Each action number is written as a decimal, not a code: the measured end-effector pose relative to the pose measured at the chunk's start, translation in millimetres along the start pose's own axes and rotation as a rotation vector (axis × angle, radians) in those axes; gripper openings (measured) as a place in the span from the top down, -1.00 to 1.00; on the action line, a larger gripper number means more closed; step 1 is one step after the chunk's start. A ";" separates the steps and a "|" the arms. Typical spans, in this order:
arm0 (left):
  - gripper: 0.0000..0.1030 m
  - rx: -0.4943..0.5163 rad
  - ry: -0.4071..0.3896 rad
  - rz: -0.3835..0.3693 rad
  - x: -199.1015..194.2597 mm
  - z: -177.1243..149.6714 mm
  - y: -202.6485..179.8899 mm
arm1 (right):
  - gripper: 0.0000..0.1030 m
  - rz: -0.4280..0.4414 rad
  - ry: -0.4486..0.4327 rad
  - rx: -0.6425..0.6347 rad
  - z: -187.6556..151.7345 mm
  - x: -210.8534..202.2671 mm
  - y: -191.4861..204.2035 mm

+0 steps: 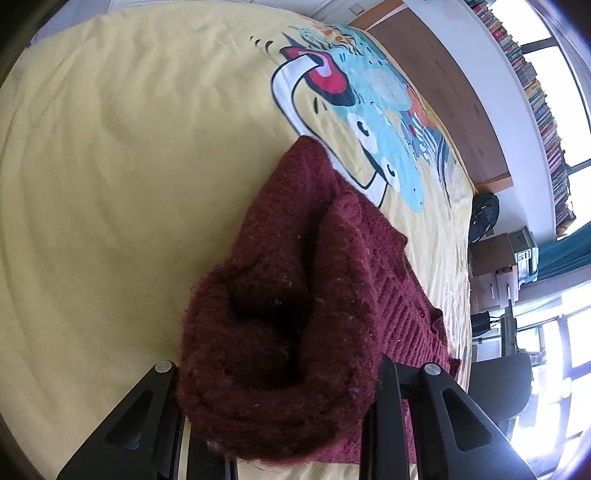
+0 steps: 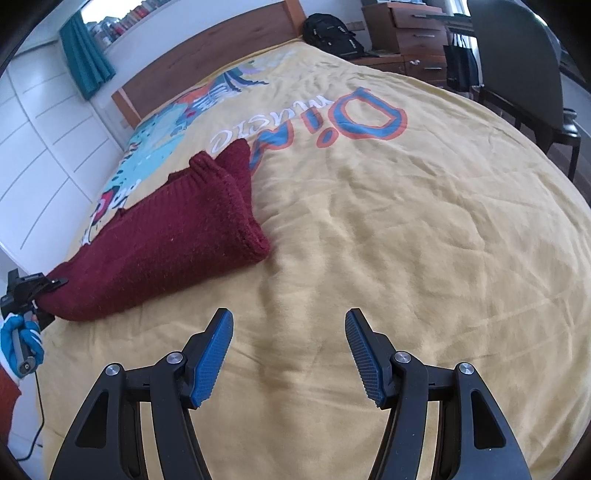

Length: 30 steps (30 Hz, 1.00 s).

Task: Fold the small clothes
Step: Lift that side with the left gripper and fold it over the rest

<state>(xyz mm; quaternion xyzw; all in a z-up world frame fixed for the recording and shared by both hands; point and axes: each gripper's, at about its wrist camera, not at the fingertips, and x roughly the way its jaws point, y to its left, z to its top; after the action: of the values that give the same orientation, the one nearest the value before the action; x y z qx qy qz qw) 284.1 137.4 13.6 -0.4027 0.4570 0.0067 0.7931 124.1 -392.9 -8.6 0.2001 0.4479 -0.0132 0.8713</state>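
A dark red knitted sweater lies partly folded on a yellow bedspread. My left gripper is shut on the sweater and its fingertips are buried in a thick bunch of the knit. In the right wrist view the left gripper holds the sweater's near left end a little above the bed. My right gripper is open and empty, hovering over bare bedspread to the right of the sweater.
The bedspread carries a dinosaur print and lettering. A wooden headboard is at the far end. A black backpack, drawers and a dark chair stand beside the bed.
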 end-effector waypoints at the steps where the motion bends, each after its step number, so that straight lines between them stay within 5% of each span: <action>1: 0.57 0.005 -0.003 0.002 -0.9 0.2 -4.3 | -0.26 0.004 -0.001 0.004 -0.3 -0.7 -1.6; 15: 0.62 0.053 -0.026 0.026 -3.1 -3.2 -45.6 | -0.26 0.013 -0.025 0.062 2.5 -14.7 -36.7; 30: 0.68 0.168 -0.014 0.091 10.1 -30.1 -133.4 | -0.26 -0.012 -0.066 0.136 2.9 -41.9 -101.6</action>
<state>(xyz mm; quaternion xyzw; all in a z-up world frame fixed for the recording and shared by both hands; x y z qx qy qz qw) 318.8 24.3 82.9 -0.3135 0.4681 0.0072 0.8262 80.8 -494.0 -8.4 0.2555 0.4181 -0.0554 0.8700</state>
